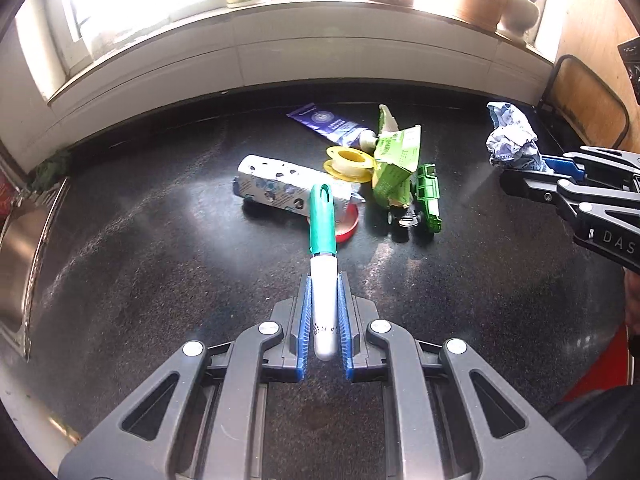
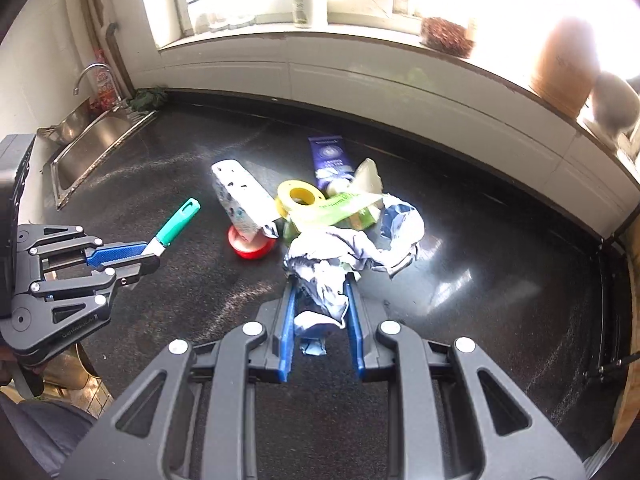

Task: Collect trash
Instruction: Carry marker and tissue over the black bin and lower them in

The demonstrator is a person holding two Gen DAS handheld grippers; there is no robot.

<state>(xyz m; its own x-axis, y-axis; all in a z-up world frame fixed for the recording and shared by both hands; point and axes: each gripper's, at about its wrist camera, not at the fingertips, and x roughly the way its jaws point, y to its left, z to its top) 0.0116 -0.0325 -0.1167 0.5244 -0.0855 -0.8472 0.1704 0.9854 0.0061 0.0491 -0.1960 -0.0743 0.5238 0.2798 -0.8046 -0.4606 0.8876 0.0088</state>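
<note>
Left gripper clamped on green-capped marker, right gripper around crumpled wrapper, seemingly pinching it.

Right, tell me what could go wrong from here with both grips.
1. The left hand-held gripper grips the silver marker with the green cap by its rear end only; it might pivot or slip out.
2. The crumpled blue-and-white paper wad sticks out loosely from the right hand-held gripper, so it could pull free.
</note>
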